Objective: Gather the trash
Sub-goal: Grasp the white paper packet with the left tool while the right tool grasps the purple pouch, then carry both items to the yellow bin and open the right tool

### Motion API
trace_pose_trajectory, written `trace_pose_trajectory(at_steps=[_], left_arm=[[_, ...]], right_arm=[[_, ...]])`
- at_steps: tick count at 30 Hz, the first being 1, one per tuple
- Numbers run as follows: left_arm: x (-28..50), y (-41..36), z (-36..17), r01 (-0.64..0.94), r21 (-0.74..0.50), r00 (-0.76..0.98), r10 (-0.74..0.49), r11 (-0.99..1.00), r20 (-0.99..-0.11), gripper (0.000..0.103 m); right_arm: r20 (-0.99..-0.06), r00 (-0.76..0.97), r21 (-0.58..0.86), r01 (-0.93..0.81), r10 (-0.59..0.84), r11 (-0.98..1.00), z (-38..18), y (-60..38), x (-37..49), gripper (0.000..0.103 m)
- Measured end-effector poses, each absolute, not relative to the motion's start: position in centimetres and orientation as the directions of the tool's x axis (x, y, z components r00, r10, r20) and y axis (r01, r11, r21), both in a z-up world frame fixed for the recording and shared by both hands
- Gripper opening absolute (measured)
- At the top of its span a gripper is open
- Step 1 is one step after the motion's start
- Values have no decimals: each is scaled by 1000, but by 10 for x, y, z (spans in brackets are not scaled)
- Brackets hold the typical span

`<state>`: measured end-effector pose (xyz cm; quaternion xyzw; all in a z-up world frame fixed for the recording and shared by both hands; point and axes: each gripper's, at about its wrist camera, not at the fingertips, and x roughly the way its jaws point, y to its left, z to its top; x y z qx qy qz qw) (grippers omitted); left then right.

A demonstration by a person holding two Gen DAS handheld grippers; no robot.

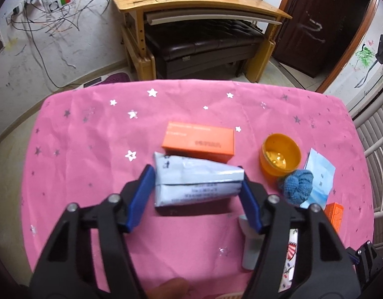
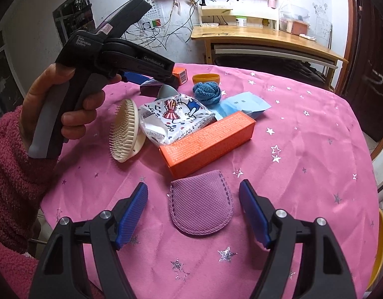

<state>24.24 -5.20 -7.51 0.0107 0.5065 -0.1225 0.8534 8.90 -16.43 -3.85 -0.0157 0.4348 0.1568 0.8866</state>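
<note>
A table covered with a pink cloth printed with silver stars (image 1: 91,149) carries all the things. In the left wrist view, the left gripper (image 1: 197,186) has its two blue pads on both short ends of a pale grey-blue crumpled packet with dark print (image 1: 195,179), so it is pinching this packet. The packet lies near the middle of the table, just in front of a flat orange cardboard box (image 1: 199,140), and seems to touch its near side. Toward the right edge stand an open orange plastic cup (image 1: 280,157), a blue knitted ball (image 1: 297,184) that touches it, and a light blue paper sachet (image 1: 321,177) partly under the ball.

In the right wrist view, the right gripper (image 2: 194,209) is spread wide, and its pads do not touch anything. Between them, on the cloth near the near edge of the table, lies a flat purple mesh pouch with a rounded bottom (image 2: 201,204). Just behind the pouch there is a long orange carton with small white print (image 2: 207,143). A white plastic bag with cartoon drawings (image 2: 176,117) leans on the carton, and a cream oval brush with short bristles (image 2: 128,130) stands tilted beside the bag, toward the left edge. A hand (image 2: 64,104) in a fuzzy pink sleeve (image 2: 14,174) holds the black handle of the left gripper above that side.
</note>
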Motion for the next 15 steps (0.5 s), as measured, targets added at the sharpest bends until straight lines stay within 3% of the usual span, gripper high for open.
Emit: trace_pose_trajectory(at_steps=[4,6,15], left_arm=[[238,-48,-74,215,-123,455,-211,969,-865,58],[235,-45,-74,209,-136,454,-219,968,-864,58],[219,-33,-58,174,-136,495,-206,975,-844,58]], right_arm=[[-768,589,115,-262,253,958,-37,-174,88,47],[-763,590,140,-247,263,959,-36,-180,89,40],[-742,606,170,-244,287,955,-32,-193,86,38]])
